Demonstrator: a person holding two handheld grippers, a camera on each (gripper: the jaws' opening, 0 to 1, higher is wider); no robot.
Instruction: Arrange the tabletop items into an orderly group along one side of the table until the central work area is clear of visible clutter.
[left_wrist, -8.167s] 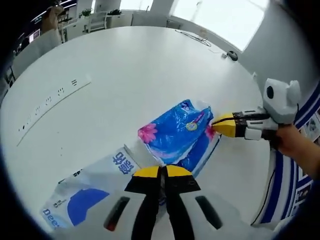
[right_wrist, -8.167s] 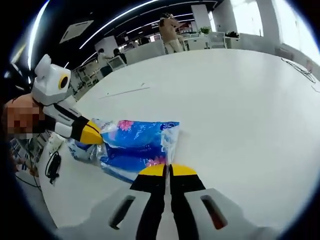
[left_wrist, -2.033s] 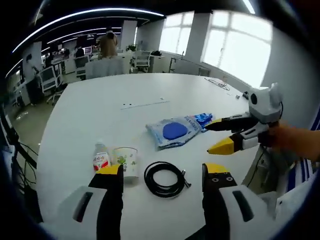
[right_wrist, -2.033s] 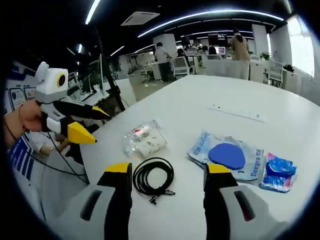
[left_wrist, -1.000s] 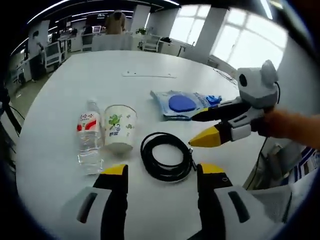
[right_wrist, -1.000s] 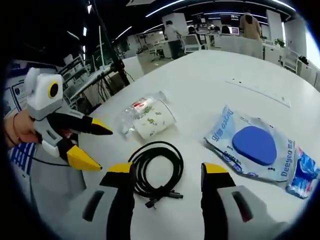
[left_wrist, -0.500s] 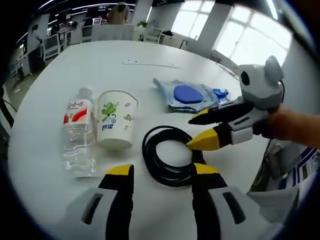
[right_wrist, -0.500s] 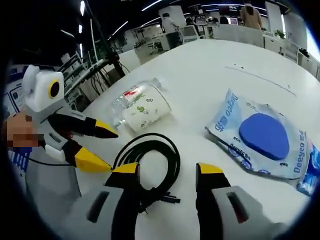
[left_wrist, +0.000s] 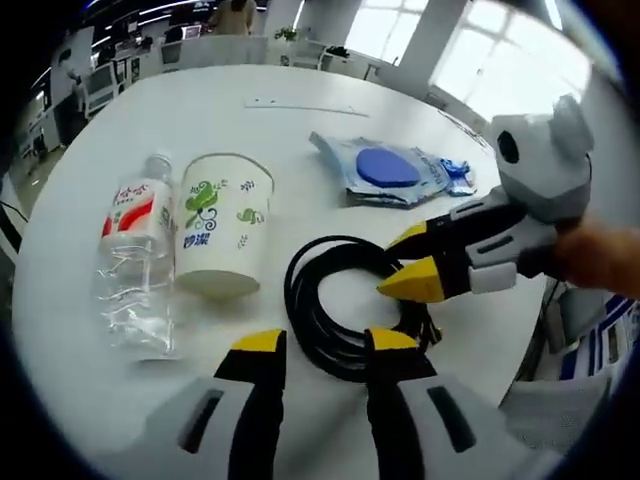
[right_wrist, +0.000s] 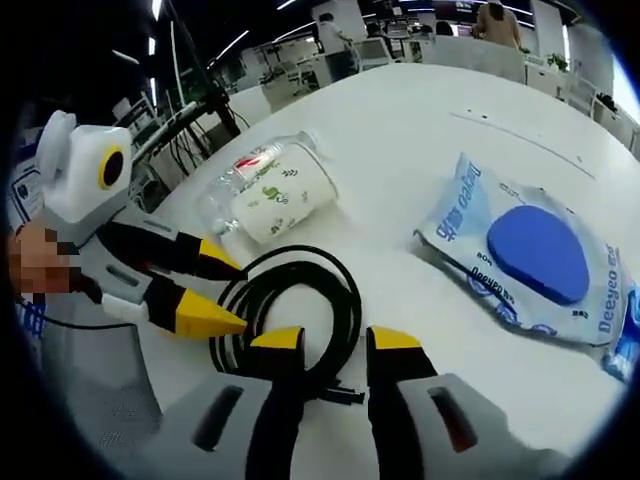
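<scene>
A black coiled cable (left_wrist: 335, 300) lies on the white table (left_wrist: 250, 130). My left gripper (left_wrist: 325, 343) is open, and the coil's near arc sits between its yellow tips. The right gripper (left_wrist: 407, 262) comes in from the right, open, its tips over the coil's right side. In the right gripper view the cable (right_wrist: 292, 300) lies just ahead of my open right gripper (right_wrist: 337, 342), and its plug end is between the jaws. The left gripper (right_wrist: 224, 293) straddles the coil's left edge. A paper cup (left_wrist: 222, 235) and a water bottle (left_wrist: 130, 250) lie side by side.
A white pack with a blue oval (left_wrist: 385, 170) and a small blue pack (left_wrist: 455, 178) lie farther along the table. A thin socket strip (left_wrist: 295, 105) runs across the far side. The table edge (right_wrist: 150, 240) is close behind the left gripper. Desks and people stand in the background.
Both grippers have come down closer to the cable from opposite sides. Each pair of jaws has narrowed around the coil's edge.
</scene>
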